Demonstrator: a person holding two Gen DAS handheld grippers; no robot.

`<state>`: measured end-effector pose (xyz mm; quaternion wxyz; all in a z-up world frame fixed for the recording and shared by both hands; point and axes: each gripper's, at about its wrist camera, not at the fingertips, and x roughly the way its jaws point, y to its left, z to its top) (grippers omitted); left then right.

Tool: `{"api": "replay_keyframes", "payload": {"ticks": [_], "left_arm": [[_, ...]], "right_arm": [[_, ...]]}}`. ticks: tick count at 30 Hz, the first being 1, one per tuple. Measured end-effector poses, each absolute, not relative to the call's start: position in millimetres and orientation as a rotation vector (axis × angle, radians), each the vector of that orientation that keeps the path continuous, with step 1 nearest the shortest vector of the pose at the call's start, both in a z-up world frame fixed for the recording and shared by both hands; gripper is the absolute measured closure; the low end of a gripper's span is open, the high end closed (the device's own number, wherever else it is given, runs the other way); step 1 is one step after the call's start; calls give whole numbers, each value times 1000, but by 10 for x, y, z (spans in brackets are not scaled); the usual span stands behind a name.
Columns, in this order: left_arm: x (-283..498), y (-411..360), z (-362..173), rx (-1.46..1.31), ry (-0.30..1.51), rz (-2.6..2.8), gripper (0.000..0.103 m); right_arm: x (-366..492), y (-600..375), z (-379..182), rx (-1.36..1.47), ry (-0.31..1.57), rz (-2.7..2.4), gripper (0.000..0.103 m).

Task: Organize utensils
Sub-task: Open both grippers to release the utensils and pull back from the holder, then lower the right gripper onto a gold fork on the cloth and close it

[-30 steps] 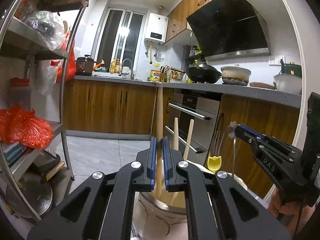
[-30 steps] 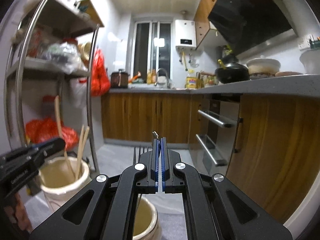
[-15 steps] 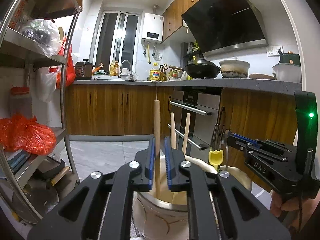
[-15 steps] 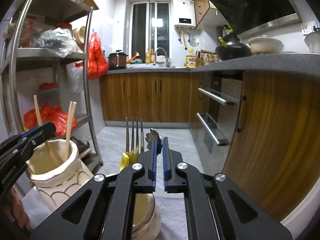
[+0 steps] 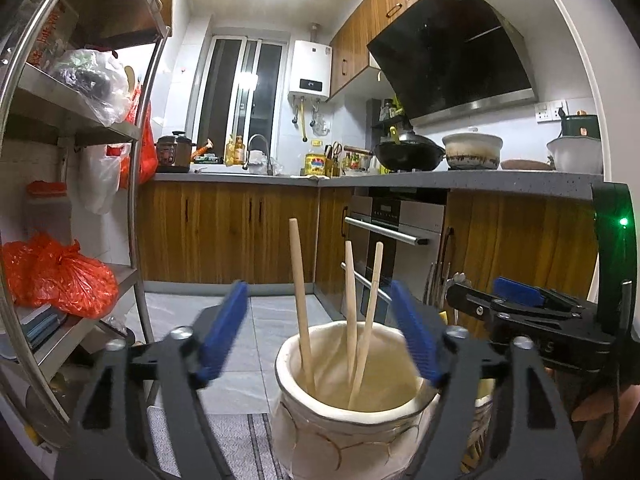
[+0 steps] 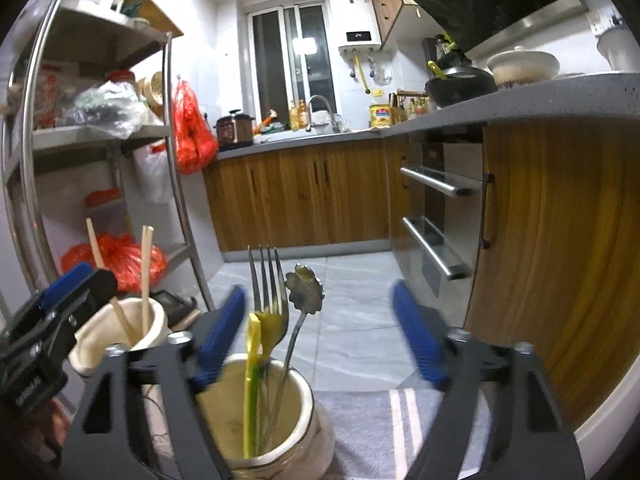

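A cream ceramic jar (image 5: 352,420) holds three wooden sticks (image 5: 301,300), upright and leaning. My left gripper (image 5: 316,336) is open just above its rim, empty. A second jar (image 6: 276,428) holds a fork with a yellow handle (image 6: 268,300) and a metal spoon (image 6: 305,292). My right gripper (image 6: 320,336) is open over this jar, empty. The cream jar (image 6: 124,332) stands left of it in the right wrist view. The right gripper (image 5: 520,308) shows at the right of the left wrist view.
Both jars stand on a grey striped cloth (image 6: 384,420). A metal rack (image 5: 136,184) with red bags (image 5: 60,276) stands to the left. Wooden cabinets (image 6: 304,200) and an oven (image 5: 392,248) line the back and right.
Both grippers opened. The left let go of the tall wooden stick, which now stands in the cream jar. The right let go of the metal spoon, now in the second jar beside the fork.
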<state>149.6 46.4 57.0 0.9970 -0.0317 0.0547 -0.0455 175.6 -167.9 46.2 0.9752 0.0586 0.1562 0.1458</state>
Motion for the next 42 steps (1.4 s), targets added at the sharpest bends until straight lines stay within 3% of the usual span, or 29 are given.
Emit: {"api": "replay_keyframes", "payload": {"ticks": [1,3,5,23,42], "left_arm": [[1482,470,572,-66,101,-91,18],[1463,470,586,-67,87,-89,8],[1451,463,591,-63,78,-88,6],[1266,366,1119,-37,135,-53,6],[520,288,861,-52,333,-108,6]], "right_arm": [[1750,-1687,472,124,310,295,8],[1732,-1701,505,130,298,292,6],[1713,-1699,536,119,296,287,5],[1139,-1833,1072,64,223,281,5],[977,-2182,533,184,442,336,5]]}}
